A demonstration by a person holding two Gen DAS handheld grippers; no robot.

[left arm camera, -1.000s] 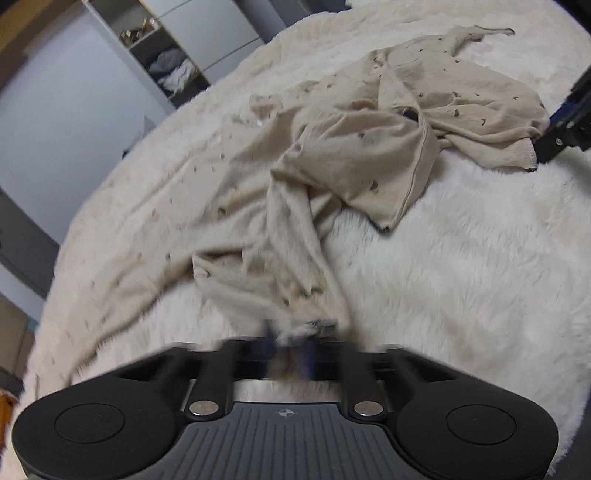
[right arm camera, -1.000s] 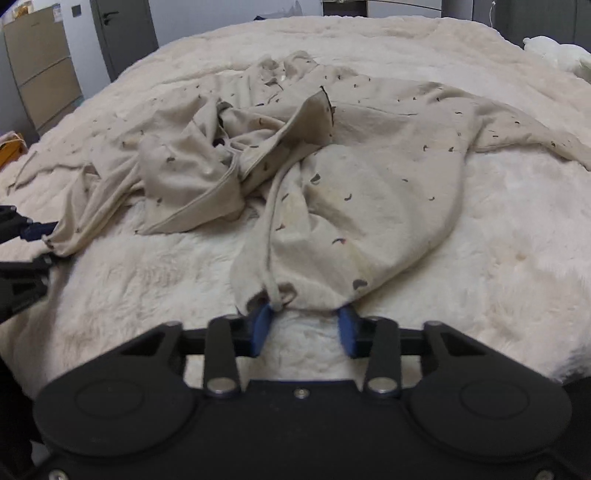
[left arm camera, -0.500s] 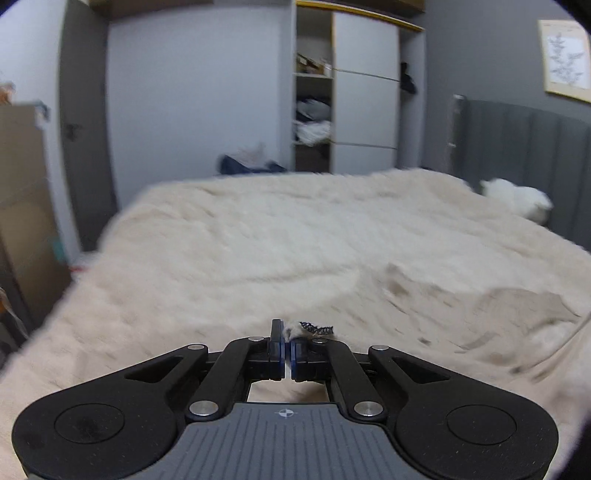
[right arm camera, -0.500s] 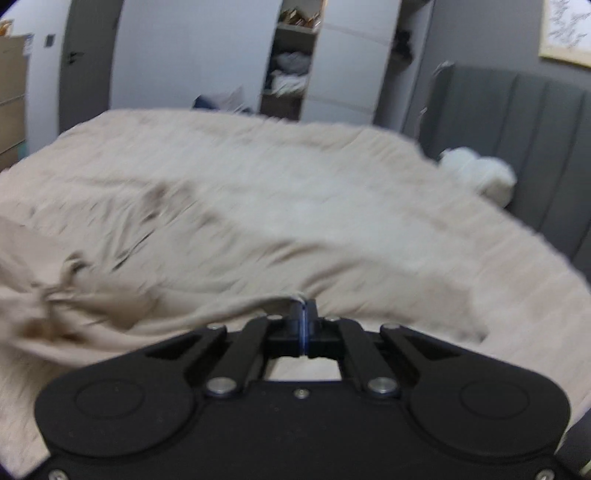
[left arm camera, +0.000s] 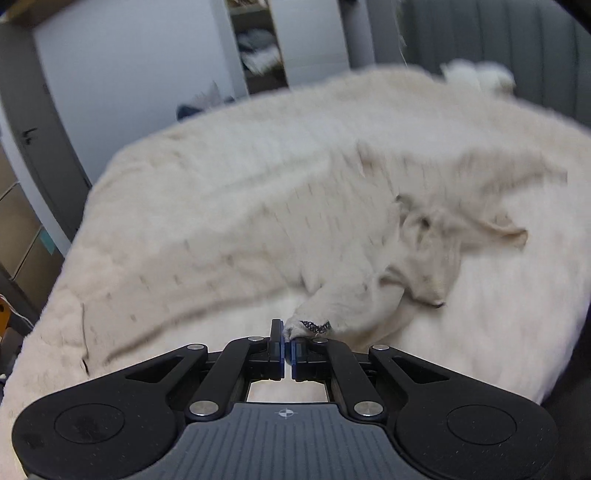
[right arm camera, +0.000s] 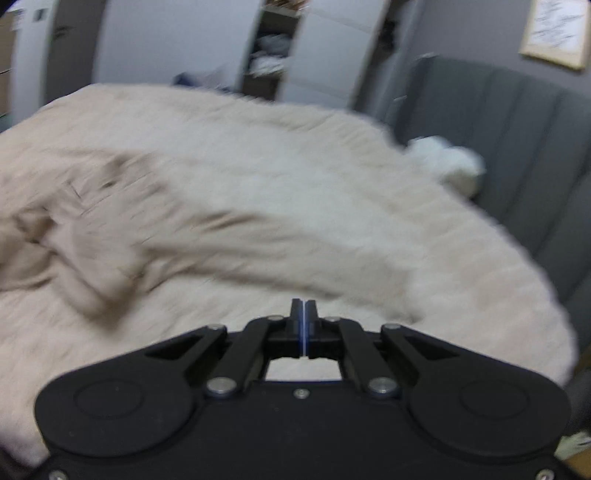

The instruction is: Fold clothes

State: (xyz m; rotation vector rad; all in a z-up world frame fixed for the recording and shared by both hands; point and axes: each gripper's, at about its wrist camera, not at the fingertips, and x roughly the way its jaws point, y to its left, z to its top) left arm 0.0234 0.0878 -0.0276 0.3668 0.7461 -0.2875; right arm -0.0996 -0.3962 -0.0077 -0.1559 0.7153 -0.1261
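A beige garment with small dark marks [left arm camera: 369, 229] lies spread and blurred across the fluffy cream bed cover [left arm camera: 498, 332]. My left gripper [left arm camera: 287, 341] is shut on a hem corner of the garment, with dark stitching showing just right of the tips. In the right wrist view the garment [right arm camera: 184, 229] stretches from the left toward my right gripper [right arm camera: 303, 317], whose jaws are pressed together. The cloth runs down to its tips, but blur hides whether any is pinched there.
A grey padded headboard [right arm camera: 517, 147] stands at the right with a white fluffy pillow [right arm camera: 447, 162] against it. Open shelves with clothes [left arm camera: 255, 51], a grey door [left arm camera: 33, 140] and a wall picture [right arm camera: 557, 29] are behind the bed.
Both grippers closed at the garment's near edge and lifted it. The views swung up from the bed to the room, and the garment now stretches out, blurred by motion.
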